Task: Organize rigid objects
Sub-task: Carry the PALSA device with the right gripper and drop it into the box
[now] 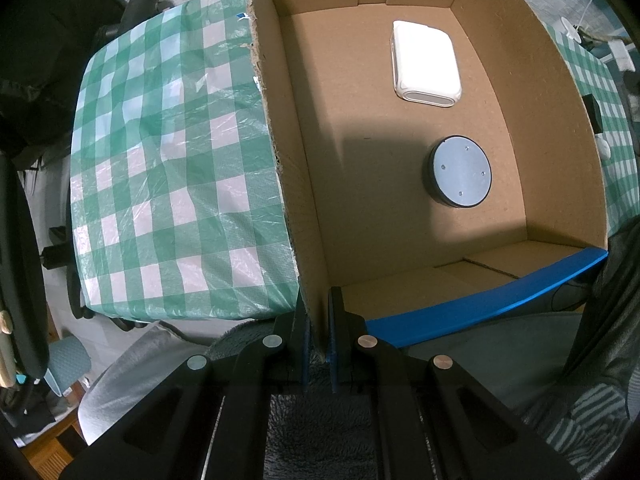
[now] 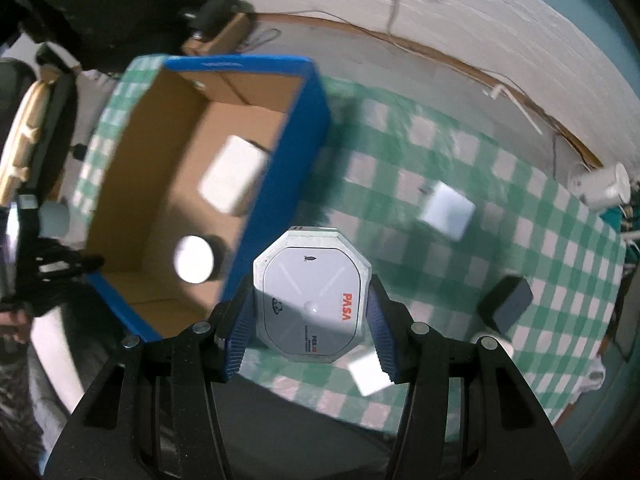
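A blue-sided cardboard box (image 1: 500, 308) (image 2: 276, 152) stands on the checked tablecloth. Inside lie a white rectangular device (image 1: 426, 62) (image 2: 234, 176) and a round grey puck (image 1: 460, 172) (image 2: 194, 260). My left gripper (image 1: 318, 340) is shut on the box's near-left wall corner. My right gripper (image 2: 310, 320) is shut on a white octagonal device (image 2: 312, 300) marked PASA and holds it above the table, just right of the box. The right wrist view is motion-blurred.
On the green-checked table (image 2: 540, 240) lie a white square block (image 2: 448, 210), a dark block (image 2: 506, 306), a small white piece (image 2: 368, 372) and a white cup-like thing (image 2: 600, 190). The table's near edge is close. A chair (image 1: 136, 8) stands beyond the table.
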{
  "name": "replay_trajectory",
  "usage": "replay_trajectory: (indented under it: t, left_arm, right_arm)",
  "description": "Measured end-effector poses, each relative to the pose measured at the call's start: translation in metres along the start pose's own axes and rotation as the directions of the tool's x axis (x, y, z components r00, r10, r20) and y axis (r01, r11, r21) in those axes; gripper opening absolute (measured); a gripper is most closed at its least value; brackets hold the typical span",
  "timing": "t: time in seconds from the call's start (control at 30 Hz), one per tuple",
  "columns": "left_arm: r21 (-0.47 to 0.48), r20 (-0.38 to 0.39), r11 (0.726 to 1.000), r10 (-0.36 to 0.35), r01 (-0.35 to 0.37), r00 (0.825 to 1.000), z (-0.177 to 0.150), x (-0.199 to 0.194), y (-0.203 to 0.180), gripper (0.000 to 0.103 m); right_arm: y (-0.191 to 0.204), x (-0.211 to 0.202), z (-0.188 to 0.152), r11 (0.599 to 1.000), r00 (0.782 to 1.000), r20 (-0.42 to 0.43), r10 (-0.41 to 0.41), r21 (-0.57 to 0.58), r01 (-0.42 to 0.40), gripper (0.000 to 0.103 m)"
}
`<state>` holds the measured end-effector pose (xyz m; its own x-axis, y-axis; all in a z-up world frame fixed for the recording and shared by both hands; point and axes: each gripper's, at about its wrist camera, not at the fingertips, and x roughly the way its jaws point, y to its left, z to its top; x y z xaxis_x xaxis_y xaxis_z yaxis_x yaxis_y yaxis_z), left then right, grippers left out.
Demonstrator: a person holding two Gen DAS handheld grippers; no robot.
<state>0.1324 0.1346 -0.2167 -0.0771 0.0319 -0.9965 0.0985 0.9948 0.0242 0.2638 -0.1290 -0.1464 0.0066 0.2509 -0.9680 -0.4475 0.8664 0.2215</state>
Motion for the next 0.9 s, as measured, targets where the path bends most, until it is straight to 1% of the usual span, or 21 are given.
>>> replay_trajectory:
  t: [0.23,0.47,0.67,0.73,0.9]
  left_arm:
    - [0.0,-0.001,1.0,-0.001,0.001,1.0,0.0,0.0,0.001,0.006]
    - [0.001,0.0,1.0,0.001,-0.001,1.0,0.001,0.0,-0.001,0.006]
    - [0.003,-0.001,1.0,0.002,-0.002,1.0,0.001,0.0,-0.001,0.006]
    - [0.005,-0.001,1.0,0.003,-0.003,1.0,0.001,0.0,-0.001,0.006]
    - [0.006,0.002,1.0,0.001,-0.001,1.0,0.001,-0.002,-0.002,0.006]
  right_arm:
    - [0.038,-0.005,0.014,0.997,1.0,0.003,0.015,-0.072,-0.015,0.053]
    - [0.07,0.011,0.023,0.991,0.999,-0.019,0.029,-0.133,-0.031,0.053]
    - [0.086,0.03,0.026,0.985,0.998,-0.048,0.039,-0.164,-0.047,0.053]
    - [0.091,0.039,0.026,0.982,0.998,-0.058,0.02,-0.189,-0.03,0.053]
    - [0.087,0.058,0.024,0.982,0.997,-0.083,-0.005,-0.189,-0.011,0.053]
